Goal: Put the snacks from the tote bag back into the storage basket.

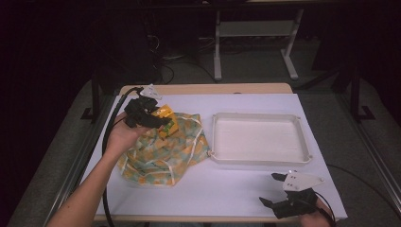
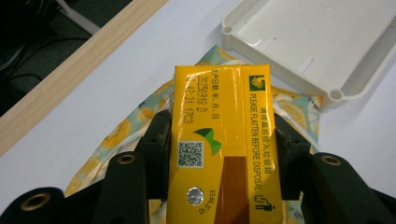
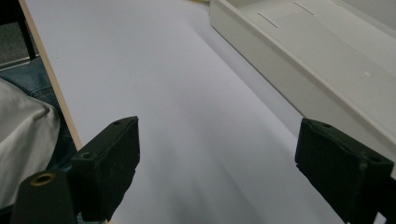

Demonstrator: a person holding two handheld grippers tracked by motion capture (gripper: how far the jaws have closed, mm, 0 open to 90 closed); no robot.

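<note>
Left claw (image 1: 158,120) was clamped on both sides of a yellow drink carton (image 2: 222,140), held just above the fruit-print cloth bag (image 1: 163,153), probably lifted out of it to go into the white tray (image 1: 260,158) beside the bag. Right claw (image 1: 279,191) sat wide open and empty near the front edge of the worktop (image 1: 227,191), likely parked out of the way. The path to the tray looked free, only its raised rim and the rumpled bag could snag the carton
</note>
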